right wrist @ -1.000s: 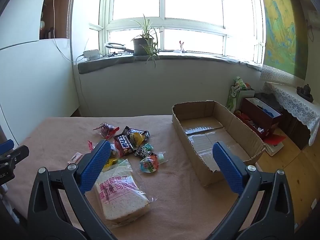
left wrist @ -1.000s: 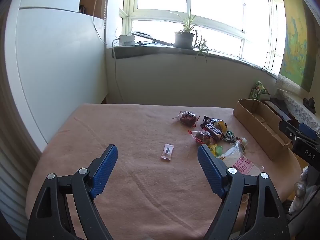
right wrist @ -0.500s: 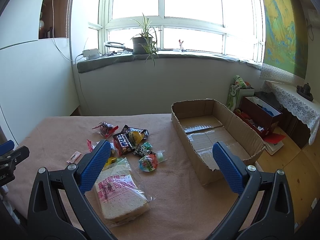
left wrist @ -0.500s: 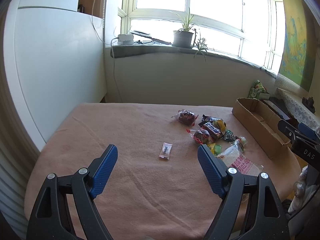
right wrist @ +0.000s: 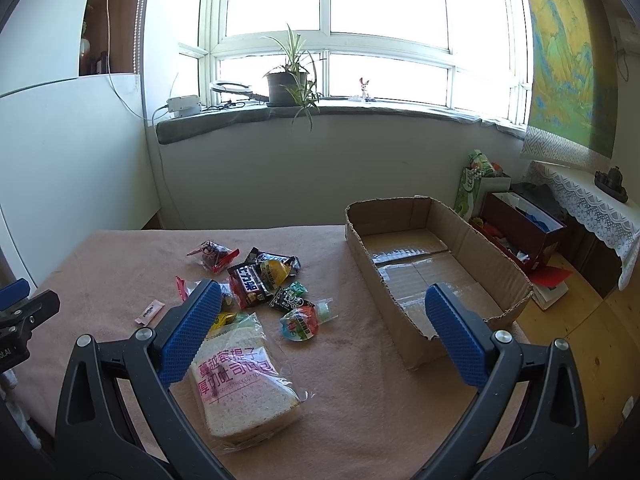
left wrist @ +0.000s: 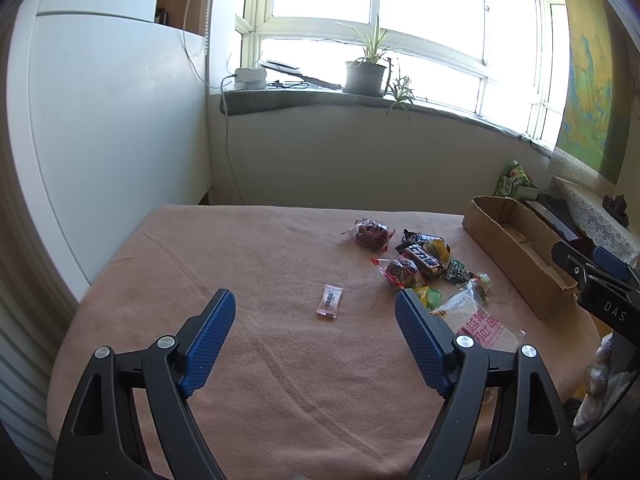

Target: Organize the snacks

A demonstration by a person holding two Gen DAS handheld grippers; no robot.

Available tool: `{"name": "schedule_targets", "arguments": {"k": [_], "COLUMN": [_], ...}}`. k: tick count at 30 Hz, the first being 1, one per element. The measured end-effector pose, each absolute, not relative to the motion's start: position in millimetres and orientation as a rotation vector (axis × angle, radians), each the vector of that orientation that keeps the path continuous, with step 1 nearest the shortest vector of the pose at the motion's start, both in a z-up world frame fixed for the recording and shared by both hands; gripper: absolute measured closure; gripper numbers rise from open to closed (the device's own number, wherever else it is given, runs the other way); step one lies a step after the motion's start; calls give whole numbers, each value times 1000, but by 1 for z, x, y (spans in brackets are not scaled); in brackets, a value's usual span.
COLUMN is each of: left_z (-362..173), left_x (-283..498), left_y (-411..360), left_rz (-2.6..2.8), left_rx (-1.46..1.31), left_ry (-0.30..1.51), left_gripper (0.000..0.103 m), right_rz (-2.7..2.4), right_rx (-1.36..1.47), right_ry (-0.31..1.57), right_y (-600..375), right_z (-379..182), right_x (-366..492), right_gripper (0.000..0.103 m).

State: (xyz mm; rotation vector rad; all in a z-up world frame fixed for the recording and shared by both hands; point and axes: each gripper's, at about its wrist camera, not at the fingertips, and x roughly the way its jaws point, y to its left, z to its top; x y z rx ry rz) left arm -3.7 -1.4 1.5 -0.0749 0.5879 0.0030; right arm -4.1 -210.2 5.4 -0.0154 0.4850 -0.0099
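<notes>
Left wrist view: my left gripper (left wrist: 315, 326) is spread wide and empty above the pink cloth (left wrist: 248, 264), small sachet (left wrist: 330, 300) just ahead. My right gripper (right wrist: 320, 330) gapes empty too, over the bagged bread (right wrist: 240, 380), snack pile (right wrist: 260, 276) beyond, cardboard box (right wrist: 404, 320) to the right with nothing in it. Risks, I reckon: the flat sachet slipping my pads, bread squashing, cloth bunching.

right hand-held gripper (right wrist: 320, 304) agape, bagged bread (right wrist: 244, 380), cardboard box (right wrist: 436, 276)
</notes>
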Motion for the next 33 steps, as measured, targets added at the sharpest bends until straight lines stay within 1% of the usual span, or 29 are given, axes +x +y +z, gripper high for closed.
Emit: {"name": "schedule_targets", "arguments": {"k": [24,33], "left_z": [-2,-7], "left_x": [-6,0], "left_y": [-5,-5], "left_rz": [-13,-36], "left_rx": [-87,-109], "left_ry": [596,632], "left_gripper": [21,21], "right_rz": [-8,6], "right_rx": [-21,-28], "right_ry": [492,507], "right_y": [-208,-208], "right_z": [0,-2], "right_x": [-3,2], "right_gripper": [0,0]}}
